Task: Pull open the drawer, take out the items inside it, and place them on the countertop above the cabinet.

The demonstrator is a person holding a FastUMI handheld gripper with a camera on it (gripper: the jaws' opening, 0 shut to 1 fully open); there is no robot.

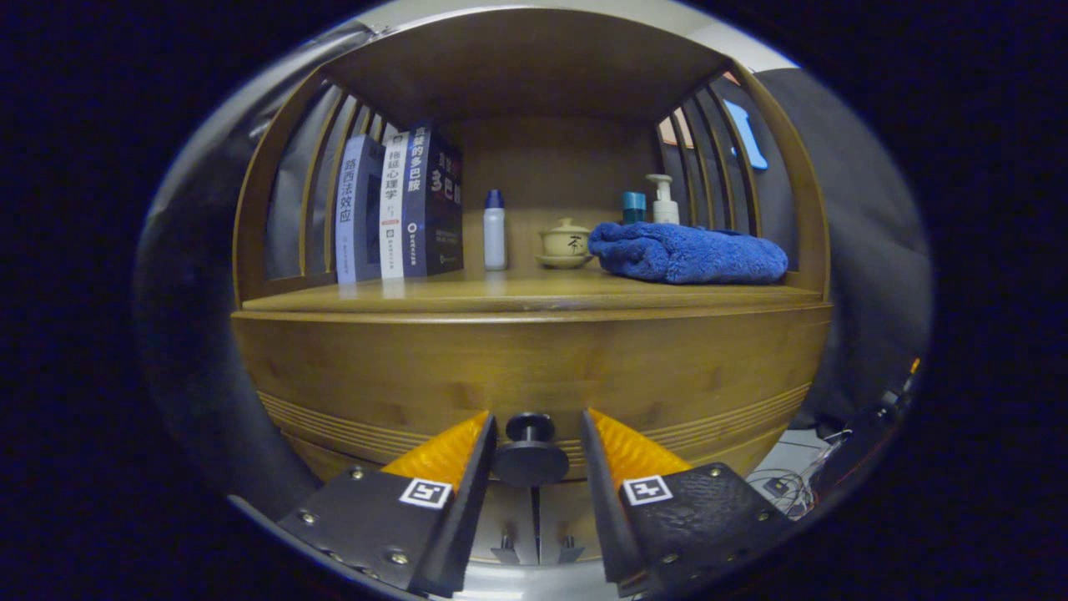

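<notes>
A wooden cabinet's drawer front [534, 367] faces me, shut flush with the cabinet. Its dark round knob [530, 457] sits between the fingers of my gripper [538, 417]. The jaws stand open around the knob: the left finger looks close against its rim, and a thin gap shows on the right side. Nothing inside the drawer can be seen. The countertop [467, 294] lies just above the drawer front, under a wooden shelf roof.
On the countertop stand three books [399, 209] at the left, a small white bottle [495, 229], a lidded tea cup on a saucer [565, 242], a folded blue towel [688, 253], and a teal bottle [633, 206] and pump bottle [664, 199] behind it. Cables [784, 484] lie on the floor to the right.
</notes>
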